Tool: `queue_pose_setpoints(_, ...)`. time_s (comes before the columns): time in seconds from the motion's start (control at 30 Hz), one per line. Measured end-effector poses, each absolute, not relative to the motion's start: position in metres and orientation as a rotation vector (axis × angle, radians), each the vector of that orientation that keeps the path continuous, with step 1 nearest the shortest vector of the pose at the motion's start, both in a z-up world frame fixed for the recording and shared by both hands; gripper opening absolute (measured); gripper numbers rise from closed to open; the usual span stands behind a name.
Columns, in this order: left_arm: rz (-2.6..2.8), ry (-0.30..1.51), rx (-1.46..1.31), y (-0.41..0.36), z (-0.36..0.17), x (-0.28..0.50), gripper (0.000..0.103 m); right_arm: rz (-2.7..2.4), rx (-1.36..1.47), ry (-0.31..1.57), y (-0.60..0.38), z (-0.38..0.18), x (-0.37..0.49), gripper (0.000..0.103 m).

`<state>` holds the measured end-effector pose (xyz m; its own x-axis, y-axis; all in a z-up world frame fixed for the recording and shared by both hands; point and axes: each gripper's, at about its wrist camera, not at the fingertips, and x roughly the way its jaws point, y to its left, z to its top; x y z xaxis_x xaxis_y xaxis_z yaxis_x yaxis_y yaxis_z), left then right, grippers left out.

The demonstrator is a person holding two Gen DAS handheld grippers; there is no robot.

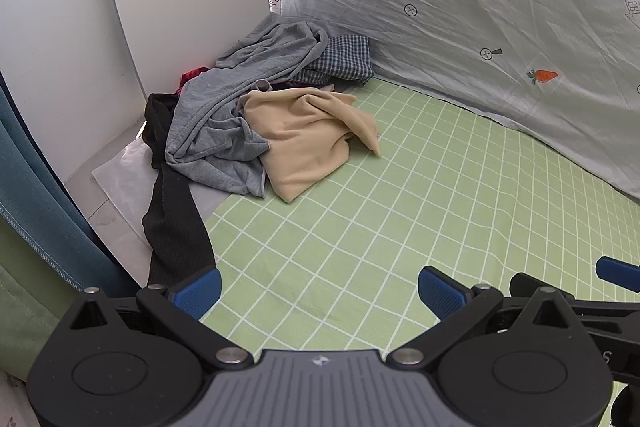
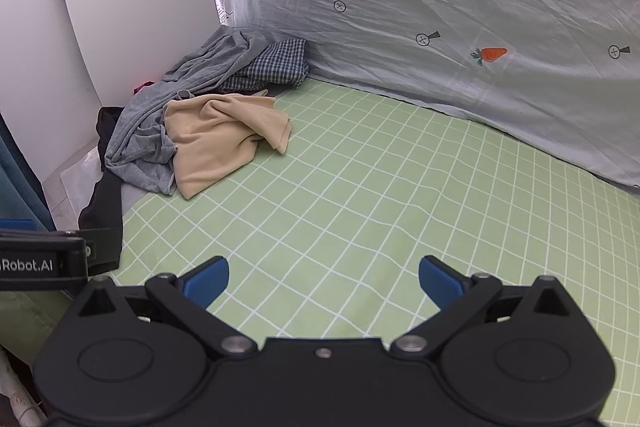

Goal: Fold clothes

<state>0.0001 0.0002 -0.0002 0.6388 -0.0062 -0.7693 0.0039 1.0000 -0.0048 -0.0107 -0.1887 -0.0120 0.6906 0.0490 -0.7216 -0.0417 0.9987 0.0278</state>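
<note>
A heap of crumpled clothes lies in the far left corner of a green checked sheet [image 1: 380,211]. On top of the heap are a beige garment [image 1: 308,135] [image 2: 220,139] and a grey garment [image 1: 224,115] [image 2: 140,143]. Behind them sits a blue checked cloth [image 1: 344,63] [image 2: 276,67], and a black garment [image 1: 172,211] [image 2: 104,207] trails toward the near edge. My left gripper [image 1: 320,291] is open above the bare sheet, well short of the heap. My right gripper [image 2: 324,279] is open too, with nothing between its fingers.
A pale blue printed sheet [image 1: 480,7] [image 2: 440,7] rises like a wall along the back and right. A white panel [image 1: 120,27] bounds the left side. A teal curtain [image 1: 36,195] hangs at the near left. The left gripper's body [image 2: 36,263] shows at the right wrist view's left edge.
</note>
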Motion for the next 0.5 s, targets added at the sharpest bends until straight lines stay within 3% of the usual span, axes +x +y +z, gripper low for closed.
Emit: queue_pose_setpoints(0.5, -0.008, 0.883, 0.004, 0.0007, -0.0026, 0.0012, 0.103, 0.047, 0.007, 0.805, -0.1906, -0.0135, -0.0123, 0.102)
